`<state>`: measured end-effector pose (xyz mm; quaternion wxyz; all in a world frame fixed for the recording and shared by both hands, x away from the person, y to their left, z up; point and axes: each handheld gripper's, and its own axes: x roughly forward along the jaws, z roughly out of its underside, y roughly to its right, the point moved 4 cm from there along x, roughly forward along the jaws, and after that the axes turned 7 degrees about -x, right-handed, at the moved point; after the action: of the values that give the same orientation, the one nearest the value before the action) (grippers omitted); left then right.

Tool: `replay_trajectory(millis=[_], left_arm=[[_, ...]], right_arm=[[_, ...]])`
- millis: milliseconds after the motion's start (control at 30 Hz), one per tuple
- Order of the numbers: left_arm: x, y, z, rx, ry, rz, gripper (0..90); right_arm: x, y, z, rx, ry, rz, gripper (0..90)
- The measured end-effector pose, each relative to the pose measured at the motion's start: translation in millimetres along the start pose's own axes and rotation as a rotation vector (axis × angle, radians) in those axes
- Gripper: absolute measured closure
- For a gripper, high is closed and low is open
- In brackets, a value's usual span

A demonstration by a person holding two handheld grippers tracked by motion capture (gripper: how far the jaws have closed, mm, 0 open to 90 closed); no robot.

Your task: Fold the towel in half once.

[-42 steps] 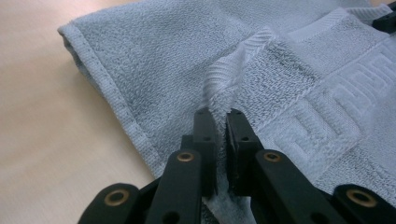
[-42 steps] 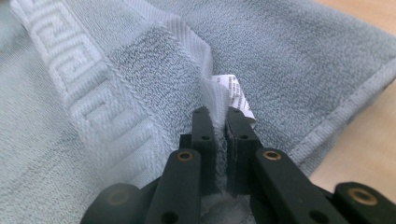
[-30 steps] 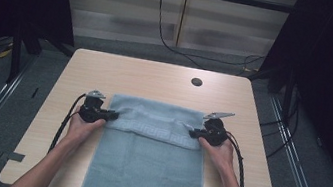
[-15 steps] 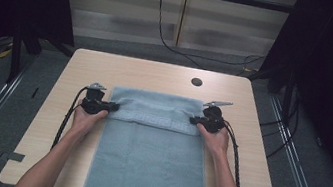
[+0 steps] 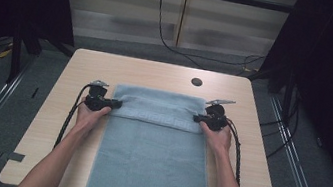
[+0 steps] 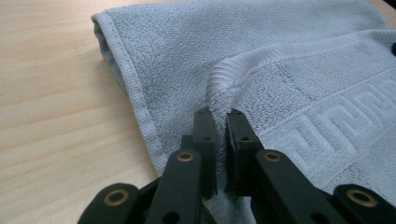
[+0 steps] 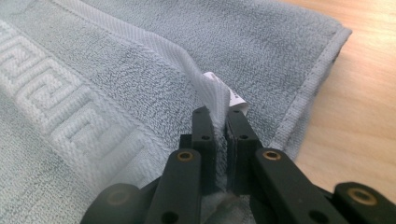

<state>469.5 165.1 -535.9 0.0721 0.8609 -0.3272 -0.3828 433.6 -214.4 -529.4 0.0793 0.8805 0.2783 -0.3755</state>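
A pale blue-grey towel (image 5: 152,157) lies down the middle of the wooden table, its near end hanging over the front edge. Its far part is folded back on itself, with a woven key-pattern band (image 6: 355,116) along the folded-over hem. My left gripper (image 5: 115,103) is shut on the left corner of that hem (image 6: 219,91), pinched between the black jaws. On the other side, my right gripper (image 5: 197,119) is shut on the right corner (image 7: 217,100), where a small white label sticks out. Both corners are lifted slightly above the towel layer beneath (image 7: 261,42).
The table (image 5: 157,74) has bare wood beyond the towel and at both sides. A round dark cable hole (image 5: 196,82) sits at the far right. Black cables (image 5: 69,118) trail from each gripper along the person's forearms. Dark floor and rails surround the table.
Both grippers have carried the towel's hem farther from the person, so the folded-over part is now narrower and sits nearer the far end.
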Motion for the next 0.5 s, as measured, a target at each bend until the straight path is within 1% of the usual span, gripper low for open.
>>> replay_trajectory(millis=[33,67,100,133,167,200,233,267,300,333,400,433,467,500], left_arm=[[0.8,1.9,0.5,-0.004,0.005,0.004,84.2],[1.4,3.5,1.3,0.004,0.009,0.003,84.3],[0.2,4.0,1.2,0.000,0.004,0.012,84.7],[-1.5,4.1,0.0,0.003,0.003,0.012,85.0],[-3.6,4.8,-1.9,0.005,0.011,0.011,85.1],[-6.9,5.4,-4.5,-0.004,0.022,0.026,85.1],[-10.2,6.6,-8.0,-0.005,0.031,0.043,85.1],[-14.1,8.0,-11.7,0.003,0.029,0.049,85.2],[-18.9,9.4,-16.0,0.020,0.031,0.051,85.2],[-24.6,11.7,-21.2,0.024,0.047,0.053,85.2],[-36.3,17.3,-33.3,0.009,0.101,0.083,85.2],[-42.1,20.7,-39.8,0.022,0.110,0.085,85.2],[-49.7,25.6,-49.3,0.037,0.130,0.091,85.1],[-54.8,27.9,-55.5,0.043,0.142,0.094,85.2]], right_arm=[[-1.8,0.7,0.8,0.000,-0.005,0.001,84.6],[-3.6,1.3,1.3,-0.001,-0.005,0.005,84.7],[-5.7,2.6,2.0,0.006,0.005,-0.001,84.7],[-8.4,3.5,2.2,0.021,0.013,-0.007,84.7],[-11.5,4.4,1.4,0.031,0.030,-0.020,84.7],[-15.1,5.4,-0.5,0.035,0.056,-0.038,84.8],[-19.0,5.8,-3.1,0.044,0.076,-0.046,84.8],[-22.8,6.0,-6.5,0.045,0.097,-0.053,84.8],[-27.1,5.4,-10.5,0.048,0.116,-0.062,84.8],[-31.7,5.2,-15.0,0.044,0.135,-0.064,84.8],[-42.0,5.3,-25.1,0.043,0.170,-0.067,84.8],[-47.5,5.9,-30.6,0.051,0.191,-0.069,84.8],[-52.9,6.9,-36.7,0.048,0.215,-0.074,84.8],[-60.2,7.2,-44.3,0.048,0.234,-0.068,84.8]])
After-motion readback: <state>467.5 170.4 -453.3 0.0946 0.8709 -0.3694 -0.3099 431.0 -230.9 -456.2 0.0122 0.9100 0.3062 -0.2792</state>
